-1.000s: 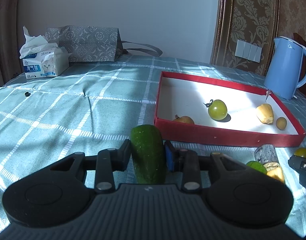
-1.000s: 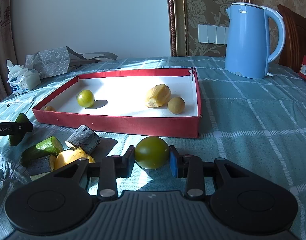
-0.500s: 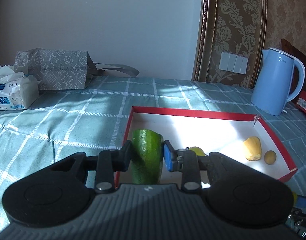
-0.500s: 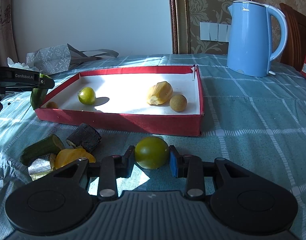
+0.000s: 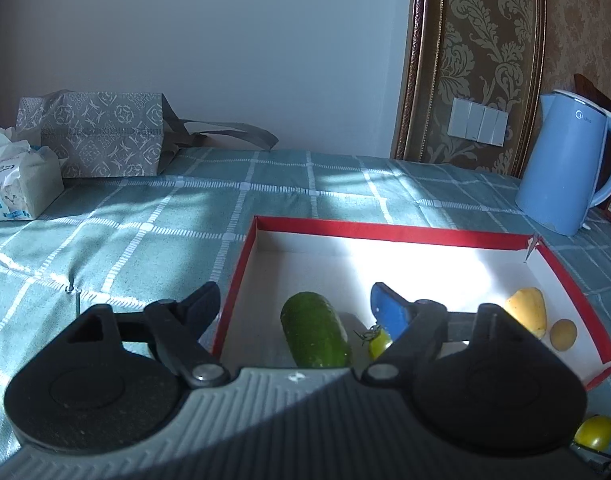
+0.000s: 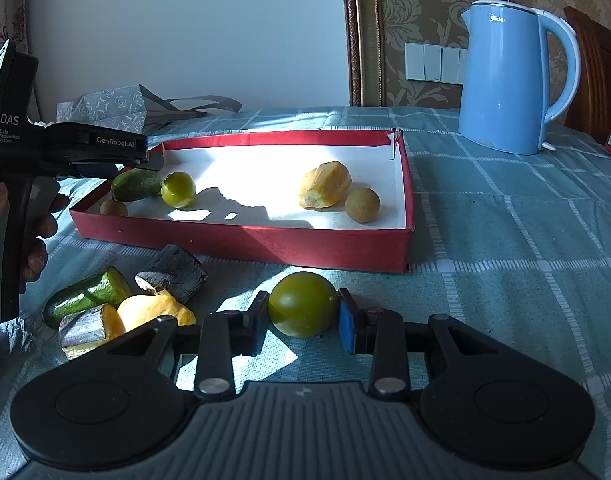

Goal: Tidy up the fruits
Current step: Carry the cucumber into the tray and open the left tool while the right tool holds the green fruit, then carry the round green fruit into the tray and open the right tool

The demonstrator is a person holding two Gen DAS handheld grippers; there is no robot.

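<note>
Two grippers were at work: the left gripper (image 5: 295, 300), fingers spread wide, hung over the green cucumber piece (image 5: 315, 336) lying at the near left of the shallow red cardboard tray (image 5: 389, 231). Rightward, the right gripper (image 6: 303, 312) pinched a round green tomato (image 6: 303, 305) low over the counter; a loose grip could let it roll away.

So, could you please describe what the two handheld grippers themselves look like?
Both are black, with round pivot housings and a ribbed grey base. Each right-hand finger pad is blue. The left gripper, seen side-on, has white "GenRobot.AI" and "DAS" lettering; the right gripper matches in build.
</note>
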